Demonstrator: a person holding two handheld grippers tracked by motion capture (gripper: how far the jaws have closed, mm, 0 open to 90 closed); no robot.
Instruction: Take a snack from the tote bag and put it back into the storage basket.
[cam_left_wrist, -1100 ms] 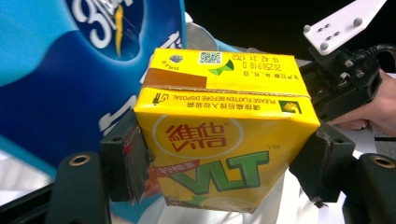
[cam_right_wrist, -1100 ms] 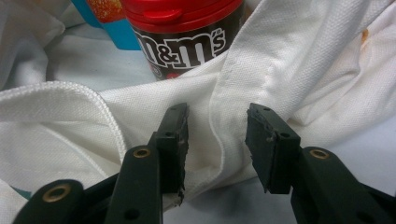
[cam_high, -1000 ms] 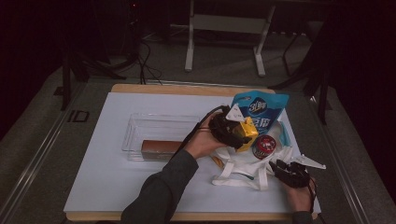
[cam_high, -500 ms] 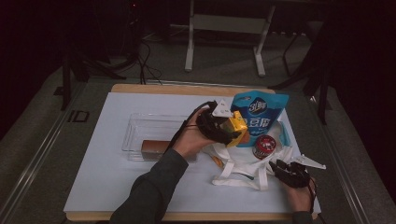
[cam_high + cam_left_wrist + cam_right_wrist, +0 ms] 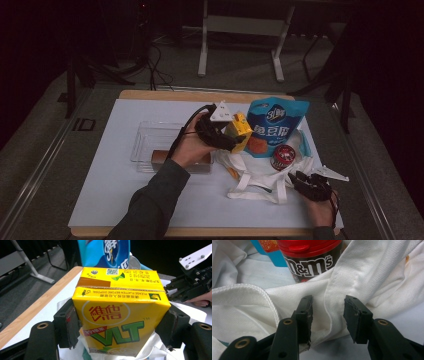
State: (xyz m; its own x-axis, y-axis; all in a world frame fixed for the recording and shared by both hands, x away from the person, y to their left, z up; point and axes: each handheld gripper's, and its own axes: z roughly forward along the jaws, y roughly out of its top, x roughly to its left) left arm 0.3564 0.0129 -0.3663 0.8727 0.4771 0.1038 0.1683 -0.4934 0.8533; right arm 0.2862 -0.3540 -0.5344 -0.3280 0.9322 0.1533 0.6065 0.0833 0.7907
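Yellow drink carton [image 5: 120, 315], pinched in the left tongs [image 5: 227, 137], has lifted away from the white bag [image 5: 260, 172] toward the clear tray [image 5: 150, 142], so unpacking advances while the right tongs [image 5: 328, 315] stay spread astride the bag's hem.

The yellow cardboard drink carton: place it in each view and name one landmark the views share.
High view: yellow cardboard drink carton at centre, left of the blue snack pouch.
Left gripper view: carton at centre, clamped between the jaws.
Right gripper view: not in it.
Shared landmark: white fabric bag.
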